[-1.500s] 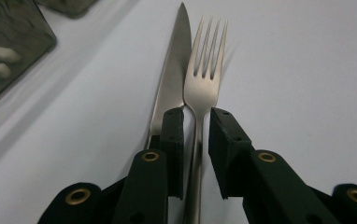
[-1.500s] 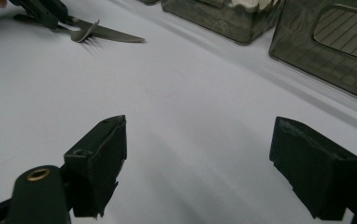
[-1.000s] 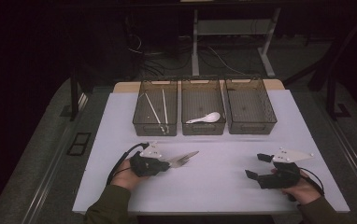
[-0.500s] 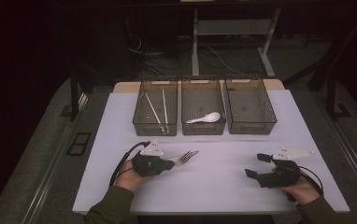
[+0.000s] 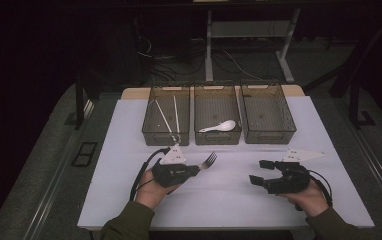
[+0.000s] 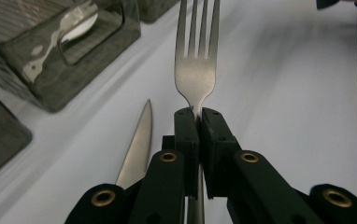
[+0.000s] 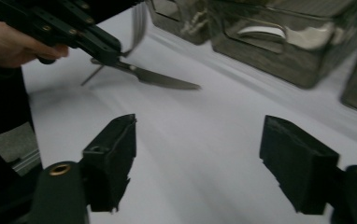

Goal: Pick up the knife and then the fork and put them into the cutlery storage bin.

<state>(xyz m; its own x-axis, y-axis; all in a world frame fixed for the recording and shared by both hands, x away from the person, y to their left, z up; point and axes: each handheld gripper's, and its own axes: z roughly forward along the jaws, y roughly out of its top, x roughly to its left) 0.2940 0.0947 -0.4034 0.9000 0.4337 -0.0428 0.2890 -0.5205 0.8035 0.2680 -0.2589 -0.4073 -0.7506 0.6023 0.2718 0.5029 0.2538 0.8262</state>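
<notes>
Left hand-held gripper (image 5: pixel 195 170) clamped tight on a fork (image 6: pixel 196 60) at the neck, tines pointing away twd the middle bin (image 5: pixel 217 120), fork lifted off the white tabletop (image 5: pixel 229 200). Knife (image 6: pixel 137 144) lies flat on the tabletop just beside & under that gripper, on the near side of the bins. Right hand-held gripper (image 5: pixel 262 171) w/ jaws wide apart, holding nothing, well apart from the fork. Middle bin holds a white spoon (image 5: pixel 219 126); bin left of it (image 5: pixel 166 116) has chopsticks (image 5: pixel 169 117); bin right of it (image 5: pixel 267 112) looks bare.
</notes>
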